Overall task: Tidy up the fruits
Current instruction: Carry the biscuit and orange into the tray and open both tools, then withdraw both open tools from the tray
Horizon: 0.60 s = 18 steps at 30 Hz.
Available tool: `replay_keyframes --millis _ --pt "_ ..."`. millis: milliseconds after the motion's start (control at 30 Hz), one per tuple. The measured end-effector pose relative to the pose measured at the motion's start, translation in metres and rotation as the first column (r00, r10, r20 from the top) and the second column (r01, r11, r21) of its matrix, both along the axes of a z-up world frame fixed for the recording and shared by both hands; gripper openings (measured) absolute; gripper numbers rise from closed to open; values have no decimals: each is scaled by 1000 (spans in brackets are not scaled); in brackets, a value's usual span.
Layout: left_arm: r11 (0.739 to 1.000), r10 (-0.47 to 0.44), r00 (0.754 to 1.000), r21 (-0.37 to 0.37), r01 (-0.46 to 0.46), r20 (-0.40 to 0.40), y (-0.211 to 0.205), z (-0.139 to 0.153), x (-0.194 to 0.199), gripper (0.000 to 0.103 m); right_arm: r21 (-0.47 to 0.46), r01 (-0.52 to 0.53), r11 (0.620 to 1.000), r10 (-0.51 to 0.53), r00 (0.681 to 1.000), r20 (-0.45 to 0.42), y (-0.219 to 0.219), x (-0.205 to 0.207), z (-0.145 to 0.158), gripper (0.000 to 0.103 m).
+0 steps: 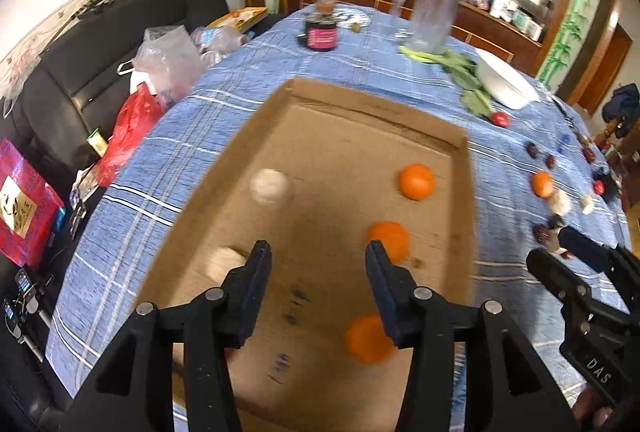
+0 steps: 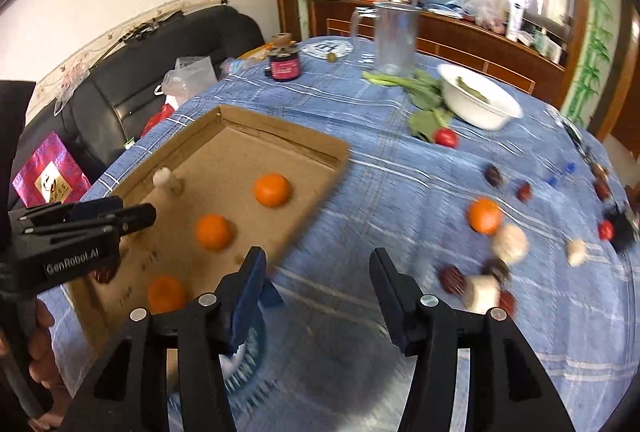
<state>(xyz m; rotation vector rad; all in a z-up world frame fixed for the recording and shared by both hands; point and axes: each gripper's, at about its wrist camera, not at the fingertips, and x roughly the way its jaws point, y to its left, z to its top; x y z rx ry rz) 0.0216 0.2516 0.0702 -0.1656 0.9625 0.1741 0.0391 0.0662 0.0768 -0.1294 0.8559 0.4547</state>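
Note:
A shallow cardboard box [image 1: 360,104] [image 2: 280,136] lies on the blue checked tablecloth. It holds three oranges [image 1: 416,181] [image 2: 272,189], [image 1: 390,238] [image 2: 213,231], [image 1: 368,338] [image 2: 166,294] and pale mushrooms [image 1: 270,186] [image 2: 165,178]. My left gripper [image 1: 316,252] is open and empty above the box. My right gripper [image 2: 316,260] is open and empty over the cloth right of the box; it also shows in the left wrist view [image 1: 560,244]. A fourth orange [image 2: 485,216] [image 1: 542,184] lies on the cloth among mushrooms [image 2: 510,243], dark red dates [image 2: 453,279] and small tomatoes [image 2: 446,137].
A white bowl [image 2: 480,108] and leafy greens [image 2: 424,92] sit at the far right. A clear pitcher [image 2: 394,36] and a dark jar [image 2: 284,66] stand at the back. A black sofa [image 1: 100,72] with bags is left of the table.

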Motion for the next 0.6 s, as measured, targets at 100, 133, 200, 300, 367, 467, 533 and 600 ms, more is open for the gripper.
replay_keyframes --millis 100,133,200,300,367,467,533,600 --pt "999 -43 999 -6 43 10 -27 5 -5 54 7 38 999 -38 999 -8 -30 -14 0 63" --pt "998 -56 998 -5 56 12 -35 6 -7 56 10 53 999 -53 999 -9 -40 -18 -1 64" --pt "996 -92 996 -7 92 13 -56 7 -10 58 14 91 996 -91 996 -13 -66 -29 -4 67" --pt "987 -157 988 -14 157 6 -91 5 -13 63 25 155 988 -155 987 -34 -101 -37 -10 67" --pt "981 -194 981 -14 194 0 -113 3 -15 66 39 202 979 -200 978 -54 -125 -39 -13 67" --pt "970 -242 970 -8 242 -18 -142 -1 -13 66 51 265 963 -261 962 -76 -159 -42 -17 67" --pt "965 -262 965 -3 262 -29 -154 -4 -14 66 62 297 953 -291 953 -90 -179 -43 -19 67" --pt "961 -278 960 4 278 -42 -167 -7 -14 66 71 320 945 -313 945 -99 -193 -42 -21 67"
